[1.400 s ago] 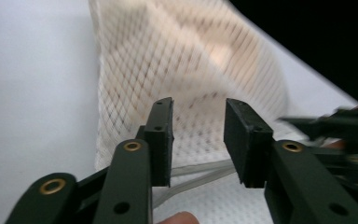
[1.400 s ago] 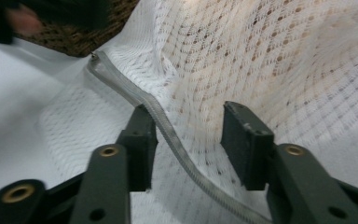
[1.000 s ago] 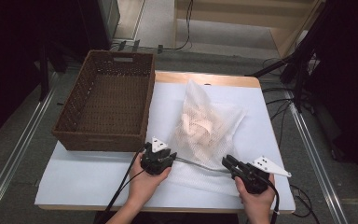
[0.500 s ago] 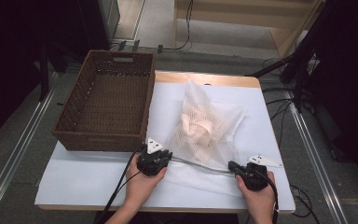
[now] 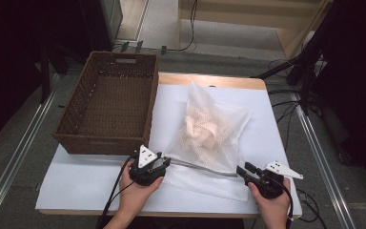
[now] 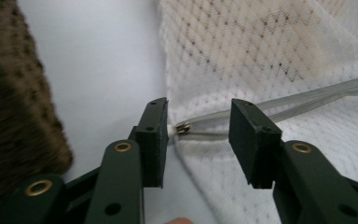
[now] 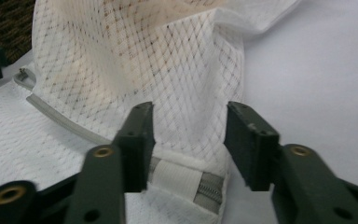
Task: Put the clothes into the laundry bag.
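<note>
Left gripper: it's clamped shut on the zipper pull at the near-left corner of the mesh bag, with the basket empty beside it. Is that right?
Not quite. The left gripper is open: in the left gripper view its jaws stand apart on either side of the zipper pull, not clamped on it. The rest holds: the pull sits at the near-left corner of the mesh bag, and the basket beside it is empty.

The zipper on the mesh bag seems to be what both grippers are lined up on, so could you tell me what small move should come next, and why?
Probably close the left gripper on the zipper pull. Its jaws stand open with the pull just inside the left jaw, not pinched. The right gripper, also open, straddles the other end of the zipper on the mesh bag and could then clamp there to brace it.
</note>
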`<state>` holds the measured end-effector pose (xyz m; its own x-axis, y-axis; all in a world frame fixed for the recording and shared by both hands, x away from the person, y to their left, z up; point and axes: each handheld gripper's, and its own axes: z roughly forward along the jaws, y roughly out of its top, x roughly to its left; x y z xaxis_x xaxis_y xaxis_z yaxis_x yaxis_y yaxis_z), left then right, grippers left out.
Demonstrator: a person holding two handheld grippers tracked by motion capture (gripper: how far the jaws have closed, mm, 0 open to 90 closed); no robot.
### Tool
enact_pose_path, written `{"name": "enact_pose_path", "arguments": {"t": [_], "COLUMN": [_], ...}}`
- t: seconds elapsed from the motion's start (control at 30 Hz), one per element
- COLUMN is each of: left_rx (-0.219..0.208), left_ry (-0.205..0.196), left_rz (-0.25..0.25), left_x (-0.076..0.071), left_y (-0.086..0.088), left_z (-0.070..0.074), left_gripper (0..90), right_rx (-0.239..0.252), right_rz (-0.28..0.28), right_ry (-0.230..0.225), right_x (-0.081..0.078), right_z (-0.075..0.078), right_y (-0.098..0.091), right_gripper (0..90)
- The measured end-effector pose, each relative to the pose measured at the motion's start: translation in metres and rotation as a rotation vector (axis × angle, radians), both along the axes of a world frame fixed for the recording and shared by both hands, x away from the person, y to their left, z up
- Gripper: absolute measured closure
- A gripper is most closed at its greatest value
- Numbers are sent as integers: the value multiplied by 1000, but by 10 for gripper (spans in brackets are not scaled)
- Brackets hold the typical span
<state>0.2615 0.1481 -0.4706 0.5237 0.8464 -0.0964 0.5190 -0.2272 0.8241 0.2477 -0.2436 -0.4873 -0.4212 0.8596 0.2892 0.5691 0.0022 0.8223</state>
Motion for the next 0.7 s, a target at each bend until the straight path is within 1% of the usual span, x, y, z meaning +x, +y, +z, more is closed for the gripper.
{"name": "enact_pose_path", "arguments": {"t": [0.03,0.07,0.1,0.17,0.2,0.23,0.37,0.4,0.47,0.5,0.53,0.57,0.6,0.63,0.67,0.7], "left_rx": [1,-3,0,6,7,-3,-33,-34,-33,-34,-40,-40,-43,-52,-69,-72], "left_ry": [-10,-16,-17,-29,-32,-36,-41,-38,-31,-28,-28,-30,-29,-27,-28,-30], "left_rz": [4,3,3,-7,-12,-13,-15,-16,-1,-1,-12,-11,-23,-30,-32,-28], "left_x": [-3,-5,-7,-11,-13,-14,-17,-18,-19,-20,-20,-21,-22,-22,-22,-23], "left_y": [4,7,11,18,22,25,42,46,53,56,61,64,68,71,76,81], "left_z": [1,1,2,3,4,5,7,8,8,8,8,9,9,9,9,10], "left_gripper": [545,506,485,451,417,380,260,231,162,139,134,101,82,68,49,43], "right_rx": [2,-9,-28,-42,-41,-46,-62,-70,-79,-79,-82,-81,-82,-84,-94,-112], "right_rz": [3,4,8,15,19,17,7,13,15,15,13,10,13,7,-6,-24], "right_ry": [-5,-10,-17,-22,-25,-25,-20,-24,-24,-22,-25,-22,-23,-24,-22,-25], "right_x": [0,0,0,1,1,1,1,1,1,1,1,2,3,3,3,3], "right_z": [1,1,2,3,3,3,5,5,6,6,6,6,6,6,7,6], "right_y": [0,0,1,1,1,1,-1,-2,-4,-5,-6,-8,-10,-11,-12,-13], "right_gripper": [477,428,401,377,359,332,259,236,220,203,181,159,138,136,136,133]}}
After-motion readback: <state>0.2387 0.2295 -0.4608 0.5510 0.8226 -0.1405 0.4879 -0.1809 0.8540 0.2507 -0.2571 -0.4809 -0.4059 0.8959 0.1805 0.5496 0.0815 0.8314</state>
